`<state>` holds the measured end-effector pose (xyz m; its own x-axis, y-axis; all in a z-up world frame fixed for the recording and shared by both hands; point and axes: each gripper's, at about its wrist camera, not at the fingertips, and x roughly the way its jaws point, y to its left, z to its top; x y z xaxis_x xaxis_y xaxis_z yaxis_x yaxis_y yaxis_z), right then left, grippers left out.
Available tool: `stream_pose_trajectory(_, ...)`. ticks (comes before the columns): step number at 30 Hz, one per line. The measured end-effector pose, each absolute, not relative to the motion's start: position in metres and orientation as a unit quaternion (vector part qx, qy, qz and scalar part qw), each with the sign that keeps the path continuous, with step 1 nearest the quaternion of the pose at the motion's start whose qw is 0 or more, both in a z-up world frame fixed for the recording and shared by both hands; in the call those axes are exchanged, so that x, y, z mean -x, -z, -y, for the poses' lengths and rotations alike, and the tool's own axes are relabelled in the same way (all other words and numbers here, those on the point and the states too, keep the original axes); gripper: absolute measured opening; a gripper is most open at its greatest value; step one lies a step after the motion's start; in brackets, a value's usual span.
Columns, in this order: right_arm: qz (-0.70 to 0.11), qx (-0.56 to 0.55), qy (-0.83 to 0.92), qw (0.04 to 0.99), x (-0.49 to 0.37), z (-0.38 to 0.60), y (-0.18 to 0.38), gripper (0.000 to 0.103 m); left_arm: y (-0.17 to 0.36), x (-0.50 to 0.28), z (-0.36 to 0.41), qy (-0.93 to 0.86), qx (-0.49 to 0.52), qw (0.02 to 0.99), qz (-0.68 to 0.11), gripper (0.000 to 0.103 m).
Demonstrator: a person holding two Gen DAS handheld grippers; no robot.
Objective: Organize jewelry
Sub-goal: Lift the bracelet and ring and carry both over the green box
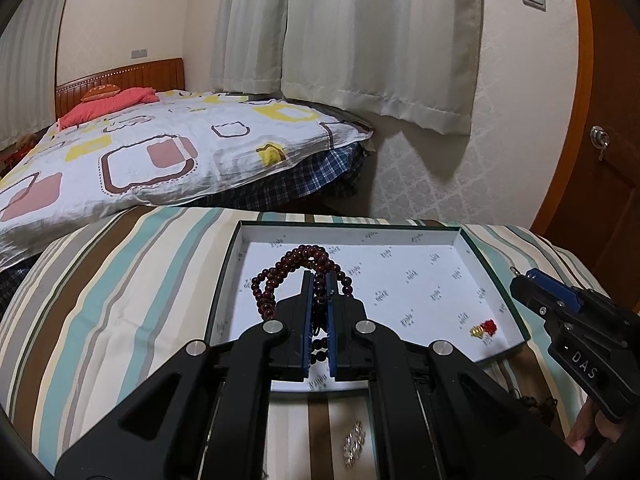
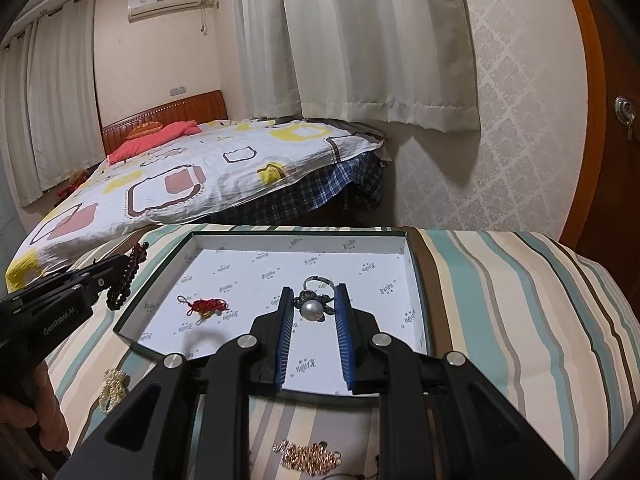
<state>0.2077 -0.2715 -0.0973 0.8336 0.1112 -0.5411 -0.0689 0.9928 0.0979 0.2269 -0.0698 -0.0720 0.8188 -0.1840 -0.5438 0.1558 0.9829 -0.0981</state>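
Note:
My left gripper [image 1: 319,277] is shut on a string of dark red beads [image 1: 294,258], held over the left part of a shallow white-lined box [image 1: 348,235]. The beads loop out past the fingertips and hang down between the pads. My right gripper [image 2: 313,293] is shut on a pearl ring with a dark metal flower setting [image 2: 311,309], over the box [image 2: 300,241] near its middle. A red knotted charm [image 2: 206,306] lies on the box floor and also shows in the left wrist view [image 1: 486,327]. Each view catches the other gripper at its side: right [image 1: 520,280], left [image 2: 120,267].
The box rests on a striped cushion [image 2: 500,300]. Loose on the cloth near me lie a gold chain [image 2: 308,456], a pearl bracelet [image 2: 112,388] and a silvery chain [image 1: 354,444]. A bed [image 1: 160,152] stands behind, with curtains and a wooden door [image 1: 608,184] at the right.

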Motion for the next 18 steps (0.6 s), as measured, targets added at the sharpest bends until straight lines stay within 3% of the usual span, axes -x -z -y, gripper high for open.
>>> stream_pose_trajectory(18, -0.343, -0.035, -0.049, 0.937, -0.246, 0.27, 0.145, 0.022, 0.125, -0.257, 0.061, 0.071, 0.02, 0.934, -0.349, 0.006)
